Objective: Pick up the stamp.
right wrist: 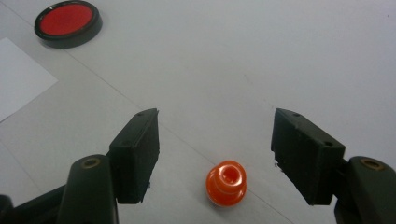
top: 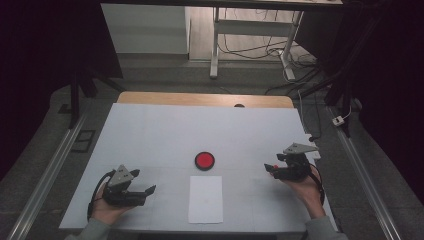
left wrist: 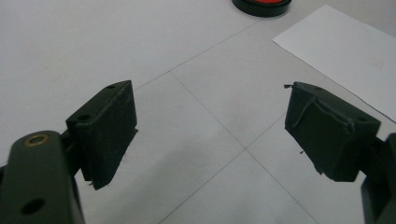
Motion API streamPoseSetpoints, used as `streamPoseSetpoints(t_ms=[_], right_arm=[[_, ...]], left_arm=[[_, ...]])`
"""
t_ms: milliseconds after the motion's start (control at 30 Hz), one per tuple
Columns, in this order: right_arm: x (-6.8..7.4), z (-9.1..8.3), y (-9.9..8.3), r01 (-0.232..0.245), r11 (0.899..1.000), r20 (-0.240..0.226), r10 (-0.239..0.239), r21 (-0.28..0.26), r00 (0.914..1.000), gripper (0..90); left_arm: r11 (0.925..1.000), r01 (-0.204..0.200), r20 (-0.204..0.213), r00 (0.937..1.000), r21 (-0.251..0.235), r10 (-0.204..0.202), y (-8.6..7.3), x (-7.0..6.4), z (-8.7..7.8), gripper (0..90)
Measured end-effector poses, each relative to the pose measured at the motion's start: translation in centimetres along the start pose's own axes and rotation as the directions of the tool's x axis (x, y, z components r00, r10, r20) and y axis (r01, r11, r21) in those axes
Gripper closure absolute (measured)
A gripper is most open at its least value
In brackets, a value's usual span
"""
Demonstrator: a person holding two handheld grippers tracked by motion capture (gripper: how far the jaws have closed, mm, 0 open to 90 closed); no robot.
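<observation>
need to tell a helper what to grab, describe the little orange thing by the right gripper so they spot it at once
On the white table, look to the right gripper, open and low over the surface. Between its jaws stands a small orange knob-shaped piece. Unlike the flat red disc with a black rim and the white paper sheet, it is tiny, rounded and glossy.

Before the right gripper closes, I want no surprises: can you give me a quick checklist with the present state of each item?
1. Right gripper jaws apart: ok.
2. Orange knob between those jaws, standing on the table: ok.
3. Jaws touching the knob: not yet.
4. Left gripper open, holding nothing: ok.
5. Red disc and white paper apart from the knob: ok.
6. Knob firmly seated: cannot tell.
</observation>
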State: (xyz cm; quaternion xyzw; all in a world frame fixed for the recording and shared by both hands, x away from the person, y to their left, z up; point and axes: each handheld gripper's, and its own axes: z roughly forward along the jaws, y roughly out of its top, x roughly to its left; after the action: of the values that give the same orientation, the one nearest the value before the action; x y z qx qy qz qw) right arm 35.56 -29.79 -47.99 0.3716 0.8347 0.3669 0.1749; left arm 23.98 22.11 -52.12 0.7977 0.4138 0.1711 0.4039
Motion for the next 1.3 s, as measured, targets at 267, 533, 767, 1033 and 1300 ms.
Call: streamPoseSetpoints(t_ms=[267,533,767,1033,1300], right_arm=[[-0.7,0.4,-0.8,-0.012,1.0,0.017,0.012,0.026,0.9998,36.6],[-0.6,0.8,-1.3,-0.015,0.999,0.014,0.014,0.041,0.9998,43.4],[-0.7,1.1,-1.7,-0.011,0.999,0.026,0.01,0.053,0.9996,52.4],[-1.0,0.9,-2.0,-0.024,0.998,0.028,0.022,0.056,0.9994,63.5],[-1.0,1.0,-2.0,-0.019,0.999,0.018,0.018,0.045,0.9997,71.6]], left_arm=[[1.0,0.002,0.002,1.0,0.0,-0.002,0.0,0.1,0.0,17.1],[1.0,0.006,0.002,1.0,0.0,-0.006,-0.1,0.1,0.0,17.1],[0.9999,0.008,0.003,1.0,0.006,-0.008,-0.1,0.1,0.2,17.1],[0.9999,0.008,0.004,1.0,0.01,-0.008,-0.2,0.1,0.3,17.1],[0.9999,0.006,0.004,1.0,0.011,-0.006,-0.2,0.1,0.2,17.3]])
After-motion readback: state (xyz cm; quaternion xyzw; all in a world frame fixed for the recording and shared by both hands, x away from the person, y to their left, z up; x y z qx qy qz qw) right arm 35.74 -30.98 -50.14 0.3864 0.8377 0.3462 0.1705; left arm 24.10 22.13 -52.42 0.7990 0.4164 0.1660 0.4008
